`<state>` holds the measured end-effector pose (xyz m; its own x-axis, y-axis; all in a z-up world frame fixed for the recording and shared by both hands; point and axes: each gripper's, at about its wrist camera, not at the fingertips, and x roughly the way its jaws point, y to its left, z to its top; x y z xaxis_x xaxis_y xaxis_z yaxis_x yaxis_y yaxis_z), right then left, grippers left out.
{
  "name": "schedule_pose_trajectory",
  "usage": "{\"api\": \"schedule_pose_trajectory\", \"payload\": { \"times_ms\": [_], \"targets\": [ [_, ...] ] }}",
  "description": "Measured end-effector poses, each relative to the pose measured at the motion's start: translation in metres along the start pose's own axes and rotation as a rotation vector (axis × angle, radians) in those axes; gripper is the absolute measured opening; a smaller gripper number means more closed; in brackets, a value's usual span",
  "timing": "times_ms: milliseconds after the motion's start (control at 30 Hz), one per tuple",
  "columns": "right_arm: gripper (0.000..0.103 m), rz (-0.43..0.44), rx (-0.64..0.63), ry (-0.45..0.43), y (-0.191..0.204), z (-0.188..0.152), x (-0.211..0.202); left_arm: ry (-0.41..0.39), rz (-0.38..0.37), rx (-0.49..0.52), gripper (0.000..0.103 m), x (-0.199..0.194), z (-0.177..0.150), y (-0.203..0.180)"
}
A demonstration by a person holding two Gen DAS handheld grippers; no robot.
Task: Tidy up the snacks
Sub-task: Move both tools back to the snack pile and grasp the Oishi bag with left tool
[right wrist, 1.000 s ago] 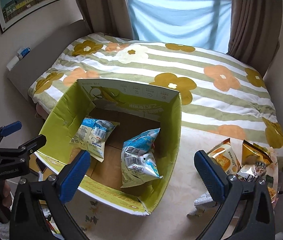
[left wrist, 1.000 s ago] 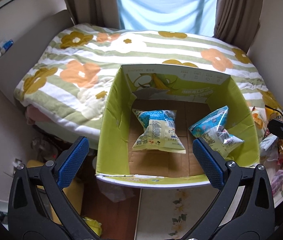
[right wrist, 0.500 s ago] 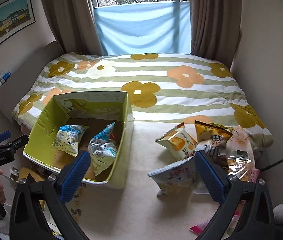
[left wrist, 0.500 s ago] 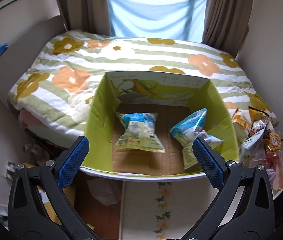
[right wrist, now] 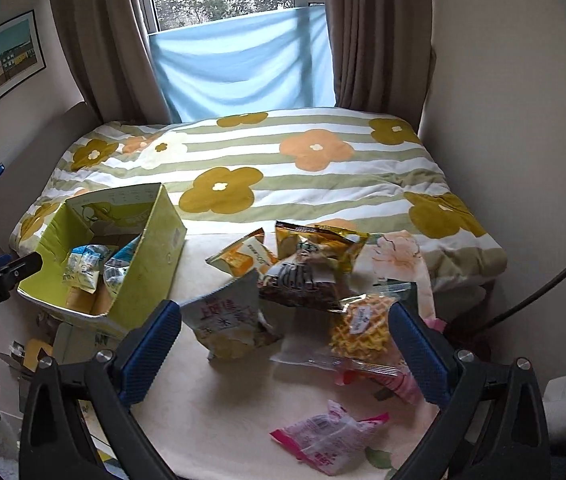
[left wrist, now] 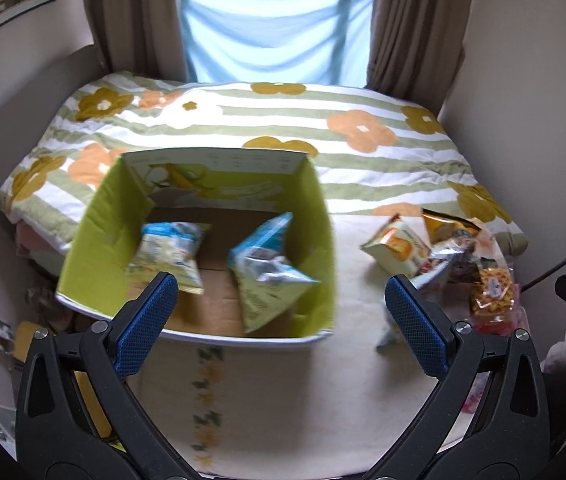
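Observation:
A lime-green cardboard box (left wrist: 91, 232) (right wrist: 159, 248) stands at the table's left end with two blue-and-white snack bags (left wrist: 171, 252) (left wrist: 267, 276) inside. To its right lies a heap of loose snacks: an orange pack (right wrist: 243, 260), a gold bag (right wrist: 323, 244), a dark bag (right wrist: 299, 284), a grey-white chip bag (right wrist: 231, 320), a waffle pack (right wrist: 363, 324) and a pink pack (right wrist: 327, 436). My left gripper (left wrist: 283, 324) hovers open in front of the box. My right gripper (right wrist: 285, 350) is open above the heap, holding nothing.
The cream table (right wrist: 223, 408) has a floral runner (left wrist: 207, 392). A bed with a flowered quilt (right wrist: 267, 168) lies behind, under a window with brown curtains. Clutter sits on the floor at the left (left wrist: 23, 332). A black cable (right wrist: 555, 280) hangs at the right.
Both grippers have swung to the right and pulled back. The box has slid left in both views, and the snack heap now fills the right wrist view.

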<state>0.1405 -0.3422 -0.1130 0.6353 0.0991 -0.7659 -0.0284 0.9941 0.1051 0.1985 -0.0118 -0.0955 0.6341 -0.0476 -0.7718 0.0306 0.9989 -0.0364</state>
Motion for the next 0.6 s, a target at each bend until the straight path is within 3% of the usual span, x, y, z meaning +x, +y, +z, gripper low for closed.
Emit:
{"api": "schedule_pose_trajectory", "payload": {
  "times_ms": [300,600],
  "targets": [
    [0.103,0.028,0.005,0.051,-0.073,-0.021,0.015,0.055,-0.044,-0.007,0.103,0.028,-0.032,-0.101],
    [0.103,0.061,0.061,0.096,-0.100,-0.039,0.052,0.172,-0.068,-0.038,0.102,0.096,-0.063,-0.134]
  ]
}}
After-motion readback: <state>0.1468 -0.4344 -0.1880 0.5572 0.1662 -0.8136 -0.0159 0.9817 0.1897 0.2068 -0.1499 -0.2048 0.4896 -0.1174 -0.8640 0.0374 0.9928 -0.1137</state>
